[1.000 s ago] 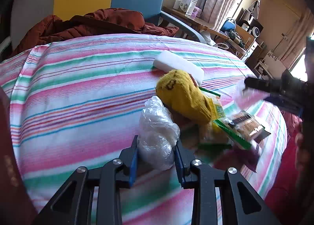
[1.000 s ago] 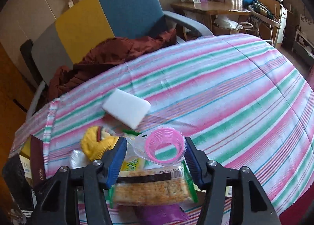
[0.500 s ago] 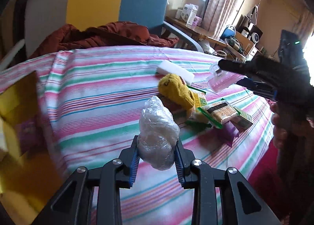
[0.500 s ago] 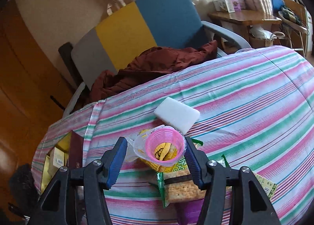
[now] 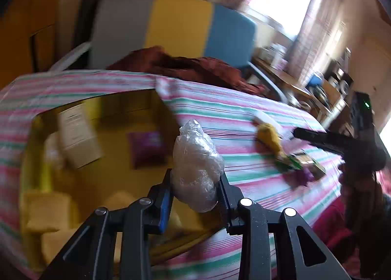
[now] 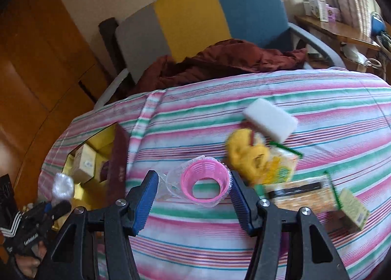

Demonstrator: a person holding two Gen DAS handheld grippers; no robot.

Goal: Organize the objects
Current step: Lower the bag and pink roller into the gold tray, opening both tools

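Crumpled plastic bag [image 5: 195, 170] clenched in left gripper [image 5: 194, 192] above yellow box [image 5: 97, 177]; pink ring [image 6: 204, 186] grasped between right gripper [image 6: 193, 192] fingers over striped bed [image 6: 268, 99].

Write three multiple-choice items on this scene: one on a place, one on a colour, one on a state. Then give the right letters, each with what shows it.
1. Where does the white sponge lie?
A. on the striped cover
B. inside the yellow box
C. on the chair seat

2. What colour is the ribbed ring between the right gripper's fingers?
A. green
B. pink
C. black

3. What state is the left gripper in?
A. open and empty
B. shut on the crumpled clear plastic bag
C. shut on the yellow knit item

Answers:
1. A: the sponge rests on the striped cover, beyond the yellow knit item.
2. B: the ring is plainly pink inside its clear wrapper.
3. B: both fingers press on the crumpled clear plastic bag, held up beside the yellow box.
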